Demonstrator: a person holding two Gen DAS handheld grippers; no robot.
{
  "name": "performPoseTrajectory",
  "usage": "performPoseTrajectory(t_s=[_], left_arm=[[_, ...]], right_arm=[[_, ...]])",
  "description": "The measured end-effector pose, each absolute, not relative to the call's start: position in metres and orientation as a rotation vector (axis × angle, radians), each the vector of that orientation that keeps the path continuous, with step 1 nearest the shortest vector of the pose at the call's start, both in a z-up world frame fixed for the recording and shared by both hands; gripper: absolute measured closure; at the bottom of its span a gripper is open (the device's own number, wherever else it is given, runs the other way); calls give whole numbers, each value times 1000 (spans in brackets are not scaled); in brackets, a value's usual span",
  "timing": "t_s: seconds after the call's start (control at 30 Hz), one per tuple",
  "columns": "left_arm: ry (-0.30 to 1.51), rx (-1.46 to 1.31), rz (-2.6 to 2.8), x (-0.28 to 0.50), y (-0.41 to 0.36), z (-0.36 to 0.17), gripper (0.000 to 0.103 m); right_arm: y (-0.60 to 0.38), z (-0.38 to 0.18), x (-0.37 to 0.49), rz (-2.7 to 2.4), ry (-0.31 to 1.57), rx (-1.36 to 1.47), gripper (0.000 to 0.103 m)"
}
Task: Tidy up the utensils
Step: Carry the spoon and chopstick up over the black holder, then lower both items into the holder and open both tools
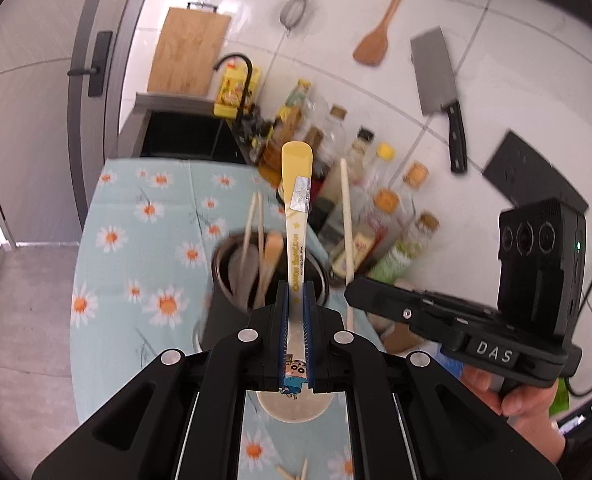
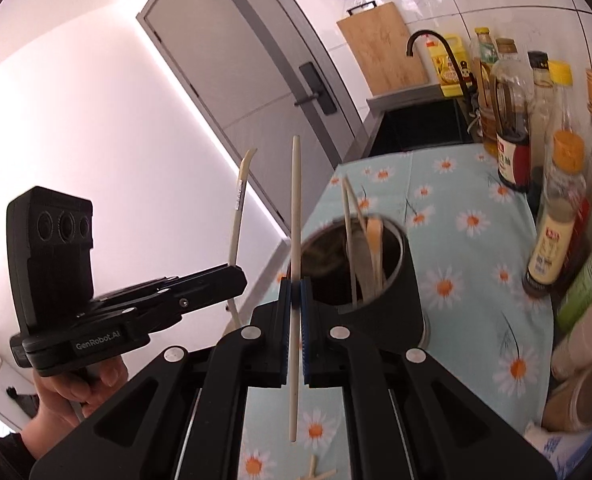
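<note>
Your left claw (image 1: 296, 300) is closed tight on a yellow cartoon-printed spoon (image 1: 296, 216), gripping its handle about midway, with the handle end pointing up and away and the pale bowl hanging below the jaws. Your right claw (image 2: 295, 288) is clamped on a single pale chopstick (image 2: 295, 240), which stands nearly upright and sticks out above and below the jaws. Both utensils are held above the daisy-print cloth on the worktop (image 2: 468, 264), just beside the dark cylindrical holder (image 2: 392, 292). That holder already has a pair of chopsticks and a wooden spoon (image 2: 374, 236) standing in it. A row of condiment bottles (image 2: 556, 216) lines the wall side, and loose chopsticks (image 2: 316, 474) lie on the cloth near you.
</note>
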State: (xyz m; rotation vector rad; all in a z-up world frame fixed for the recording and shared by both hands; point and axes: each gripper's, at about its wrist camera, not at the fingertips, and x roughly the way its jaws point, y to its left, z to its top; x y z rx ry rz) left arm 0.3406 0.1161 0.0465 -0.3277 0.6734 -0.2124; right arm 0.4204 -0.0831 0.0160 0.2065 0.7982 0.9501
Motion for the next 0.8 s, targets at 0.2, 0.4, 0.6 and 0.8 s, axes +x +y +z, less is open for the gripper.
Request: performPoseTrajectory(t_s=[0.2,0.4,0.6,0.8], left_arm=[[589,-346,-236,363,122,60,97],[506,-304,-238,372,117,71,97],[438,-295,-234,379,117,70,97],[425,-282,-229,383,114,55,97]], right_arm=[[-86,29,441,945,707,293,97],[-87,39,453,932,647,319,97],[-90,45,463,882,566,368,97],[-87,40,471,829,537,371,97]])
